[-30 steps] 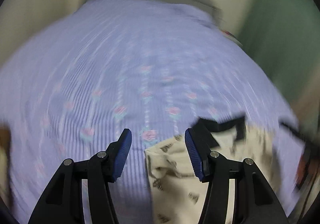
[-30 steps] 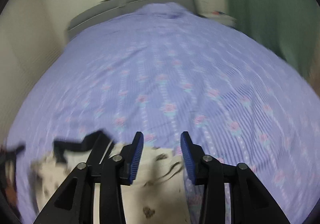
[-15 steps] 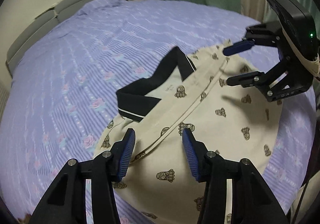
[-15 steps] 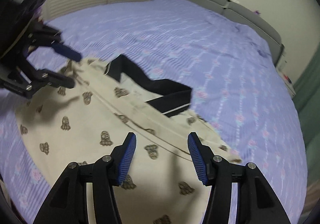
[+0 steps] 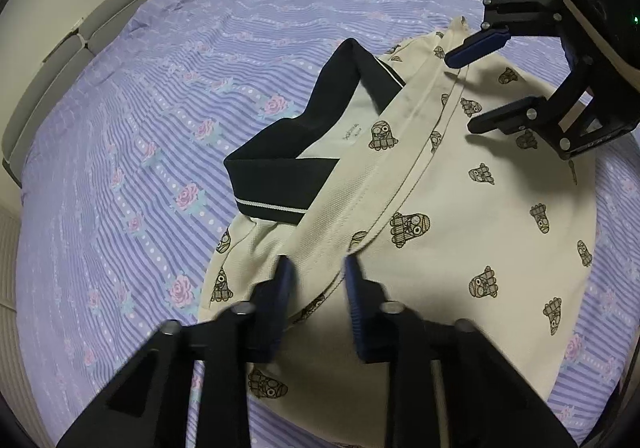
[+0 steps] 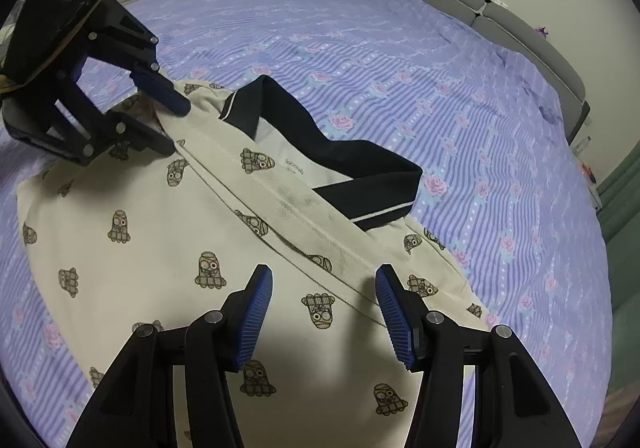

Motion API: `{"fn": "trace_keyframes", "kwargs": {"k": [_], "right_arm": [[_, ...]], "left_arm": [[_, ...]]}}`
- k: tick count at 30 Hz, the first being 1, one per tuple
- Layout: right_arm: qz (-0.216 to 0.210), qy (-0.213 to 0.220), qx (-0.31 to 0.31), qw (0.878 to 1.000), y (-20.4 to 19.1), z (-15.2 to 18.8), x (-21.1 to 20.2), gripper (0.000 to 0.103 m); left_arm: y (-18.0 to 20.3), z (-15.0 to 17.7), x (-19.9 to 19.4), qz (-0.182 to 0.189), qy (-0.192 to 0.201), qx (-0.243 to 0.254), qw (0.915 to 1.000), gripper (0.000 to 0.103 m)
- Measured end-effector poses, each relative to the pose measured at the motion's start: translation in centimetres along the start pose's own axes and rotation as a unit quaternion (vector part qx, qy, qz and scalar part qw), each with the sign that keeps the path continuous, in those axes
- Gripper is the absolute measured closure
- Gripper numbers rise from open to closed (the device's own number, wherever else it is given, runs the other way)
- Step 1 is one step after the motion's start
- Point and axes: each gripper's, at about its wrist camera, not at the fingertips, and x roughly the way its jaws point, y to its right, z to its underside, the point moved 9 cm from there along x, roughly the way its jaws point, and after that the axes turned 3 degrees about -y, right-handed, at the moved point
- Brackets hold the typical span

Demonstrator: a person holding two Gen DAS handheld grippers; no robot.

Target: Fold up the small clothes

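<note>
While both hover low over the cream shirt [image 5: 460, 216], left gripper [image 5: 316, 272] and right gripper [image 6: 324, 288] spread their fingers.

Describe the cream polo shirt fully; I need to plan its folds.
The cream polo shirt lies spread on the purple floral bedsheet. It looks like a knit with small cartoon prints, a raised placket strip, and a dark navy collar with a white stripe, standing open. The left hand-held gripper straddles one shoulder edge, the right hand-held gripper the other; both open.

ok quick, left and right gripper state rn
left gripper: open, fingers straddling the shirt placket fold, not clamped.
right gripper: open, holding nothing, over the shirt.
</note>
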Motion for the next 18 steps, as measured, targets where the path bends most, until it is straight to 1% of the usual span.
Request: {"fn": "trace_keyframes", "kwargs": {"k": [1, 4, 7, 11, 14, 18], "right_arm": [[0.000, -0.002, -0.003, 1.000, 0.0, 0.1, 0.1, 0.048], [0.010, -0.001, -0.007, 1.000, 0.1, -0.1, 0.5, 0.048], [0.013, 0.001, -0.003, 1.000, 0.4, -0.3, 0.8, 0.048], [0.011, -0.001, -0.015, 1.000, 0.0, -0.5, 1.3, 0.048], [0.031, -0.004, -0.021, 0.999, 0.0, -0.9, 2.0, 0.048], [0.058, 0.006, 0.004, 0.998, 1.7, -2.3, 2.4, 0.048]], "left_arm": [[-0.1, -0.1, -0.1, 0.006, 0.003, -0.007, 1.0000, 0.093], [-0.6, -0.8, -1.0, 0.003, 0.021, -0.021, 0.9996, 0.095], [-1.3, -1.5, -1.8, 0.012, 0.035, -0.039, 0.9985, 0.095], [-1.8, -2.0, -2.4, 0.003, 0.041, -0.041, 0.9983, 0.095], [-2.3, -2.1, -2.5, -0.003, 0.043, -0.048, 0.9979, 0.095], [-3.4, -2.2, -2.2, -0.011, 0.042, -0.068, 0.9968, 0.095]]}}
